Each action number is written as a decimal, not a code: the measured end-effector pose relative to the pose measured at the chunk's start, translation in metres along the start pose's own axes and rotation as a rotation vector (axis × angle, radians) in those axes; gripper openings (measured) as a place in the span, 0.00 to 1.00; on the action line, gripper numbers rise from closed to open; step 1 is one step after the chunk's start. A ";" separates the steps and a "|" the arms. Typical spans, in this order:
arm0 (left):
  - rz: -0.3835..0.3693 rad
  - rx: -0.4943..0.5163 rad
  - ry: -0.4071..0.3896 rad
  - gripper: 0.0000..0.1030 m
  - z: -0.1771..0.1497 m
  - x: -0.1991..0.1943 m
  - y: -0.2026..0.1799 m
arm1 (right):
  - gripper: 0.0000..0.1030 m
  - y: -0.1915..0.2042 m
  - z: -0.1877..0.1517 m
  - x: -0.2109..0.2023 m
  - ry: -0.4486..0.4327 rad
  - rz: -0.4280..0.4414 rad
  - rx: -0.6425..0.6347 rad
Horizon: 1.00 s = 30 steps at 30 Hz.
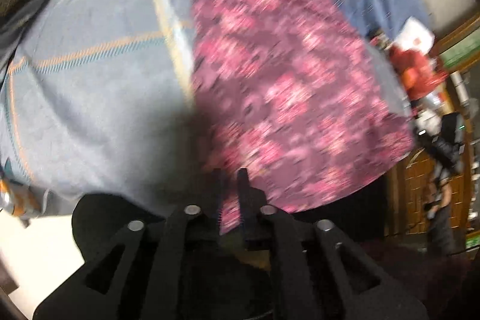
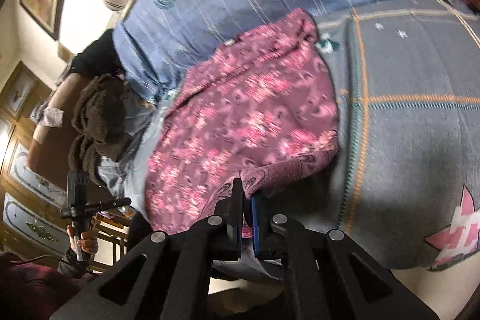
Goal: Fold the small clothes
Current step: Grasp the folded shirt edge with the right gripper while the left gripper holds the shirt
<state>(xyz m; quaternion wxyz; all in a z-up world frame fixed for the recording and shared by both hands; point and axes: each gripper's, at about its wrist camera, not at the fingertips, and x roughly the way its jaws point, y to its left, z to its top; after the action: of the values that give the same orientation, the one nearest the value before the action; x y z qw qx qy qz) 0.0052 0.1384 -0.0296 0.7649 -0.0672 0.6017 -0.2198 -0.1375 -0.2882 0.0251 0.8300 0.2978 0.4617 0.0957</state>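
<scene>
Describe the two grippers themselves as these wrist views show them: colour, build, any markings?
Both look alike: matte black angular linkage arms with cut-out slots and round silver pivot pins. The left gripper shows two narrow black fingers. The right gripper has black fingers with a blue pad lining the inner face of one. No cables or printed markings are visible on either.

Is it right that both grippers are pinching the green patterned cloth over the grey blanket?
Not quite: the cloth is pink, not green, as the right wrist view shows. Both the left gripper and right gripper do pinch it over the grey blanket.
</scene>
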 end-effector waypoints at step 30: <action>-0.277 0.016 -0.041 0.03 -0.003 -0.032 -0.029 | 0.04 -0.003 -0.008 -0.015 -0.051 0.120 0.053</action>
<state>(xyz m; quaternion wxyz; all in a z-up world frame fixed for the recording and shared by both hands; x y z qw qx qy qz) -0.0113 0.1266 0.0089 0.7399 -0.1479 0.5692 -0.3267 -0.1534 -0.2942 0.0307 0.8261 0.3490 0.4243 0.1256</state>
